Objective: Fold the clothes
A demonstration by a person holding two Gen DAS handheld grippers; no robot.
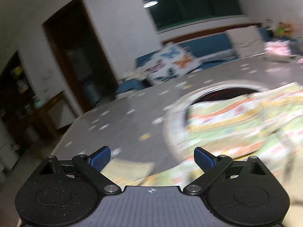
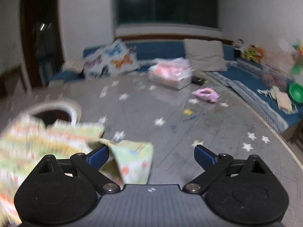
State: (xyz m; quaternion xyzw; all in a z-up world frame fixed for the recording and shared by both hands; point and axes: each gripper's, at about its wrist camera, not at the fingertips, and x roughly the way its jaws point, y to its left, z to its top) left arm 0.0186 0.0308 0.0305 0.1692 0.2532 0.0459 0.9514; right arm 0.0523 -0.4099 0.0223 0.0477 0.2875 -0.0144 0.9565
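Note:
A pale green and yellow patterned garment lies crumpled on the grey star-print mat, blurred by motion, with a white ribbed collar open toward the room. My left gripper is open above a yellowish edge of the garment, nothing between its blue pads. In the right wrist view the same garment spreads at the left, and a folded flap lies between the fingers. My right gripper is open, its left pad at the flap's edge.
A butterfly-print pillow, a grey cushion and blue floor cushions line the far wall. A bagged pink bundle on a box, a small pink garment and a green bowl lie beyond. A dark doorway stands left.

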